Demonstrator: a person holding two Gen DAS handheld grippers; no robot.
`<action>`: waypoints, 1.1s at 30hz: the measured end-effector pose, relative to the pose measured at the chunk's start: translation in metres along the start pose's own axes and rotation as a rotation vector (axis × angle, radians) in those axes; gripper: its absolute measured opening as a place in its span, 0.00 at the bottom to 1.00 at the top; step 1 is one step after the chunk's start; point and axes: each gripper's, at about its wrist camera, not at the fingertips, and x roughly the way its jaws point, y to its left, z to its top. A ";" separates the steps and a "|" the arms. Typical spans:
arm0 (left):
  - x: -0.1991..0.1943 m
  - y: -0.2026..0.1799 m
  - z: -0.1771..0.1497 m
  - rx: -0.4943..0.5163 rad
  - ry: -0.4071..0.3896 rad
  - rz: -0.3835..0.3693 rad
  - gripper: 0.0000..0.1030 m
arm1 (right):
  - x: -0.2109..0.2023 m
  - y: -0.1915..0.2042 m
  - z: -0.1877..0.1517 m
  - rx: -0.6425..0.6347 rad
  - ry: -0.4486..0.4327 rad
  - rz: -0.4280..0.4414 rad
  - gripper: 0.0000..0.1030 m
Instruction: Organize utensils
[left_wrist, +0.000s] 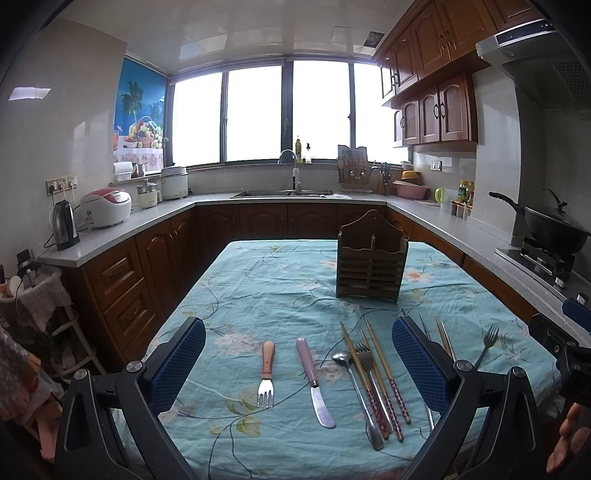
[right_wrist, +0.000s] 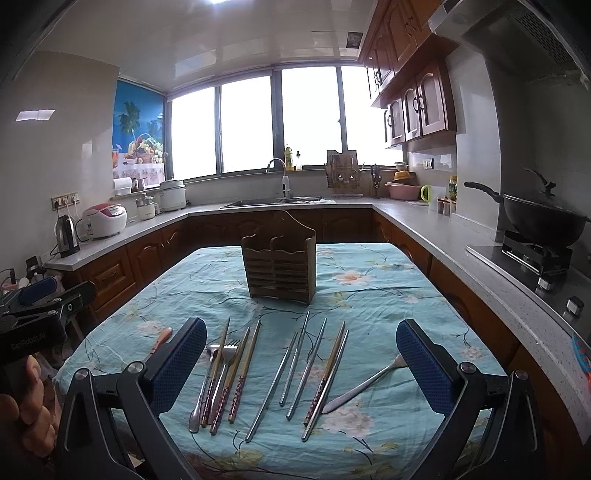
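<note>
A wooden utensil holder (left_wrist: 371, 264) stands upright on the table; it also shows in the right wrist view (right_wrist: 279, 264). In the left wrist view, a wood-handled fork (left_wrist: 266, 373), a pink-handled knife (left_wrist: 314, 380), a spoon (left_wrist: 354, 391), a metal fork (left_wrist: 369, 373) and patterned chopsticks (left_wrist: 388, 384) lie on the cloth in front of my open, empty left gripper (left_wrist: 299, 365). In the right wrist view, metal chopsticks (right_wrist: 295, 369), patterned chopsticks (right_wrist: 229, 380), a spoon and fork (right_wrist: 218, 373) and another fork (right_wrist: 365, 384) lie in front of my open, empty right gripper (right_wrist: 301, 369).
The table has a blue floral cloth (left_wrist: 258, 288). Kitchen counters run around it, with a kettle (left_wrist: 64, 225) and rice cooker (left_wrist: 105, 206) on the left, a sink (left_wrist: 284, 192) at the back, and a wok on the stove (right_wrist: 543, 221) at the right.
</note>
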 end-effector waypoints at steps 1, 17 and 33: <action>0.000 0.000 0.000 0.000 0.000 0.000 0.99 | 0.000 0.000 0.000 0.000 0.001 -0.001 1.00; 0.002 -0.001 -0.002 -0.001 0.005 -0.001 0.99 | 0.002 0.002 0.000 -0.001 0.005 0.002 1.00; 0.022 0.002 -0.001 -0.020 0.058 -0.009 0.99 | 0.013 -0.003 -0.003 0.005 0.034 0.005 1.00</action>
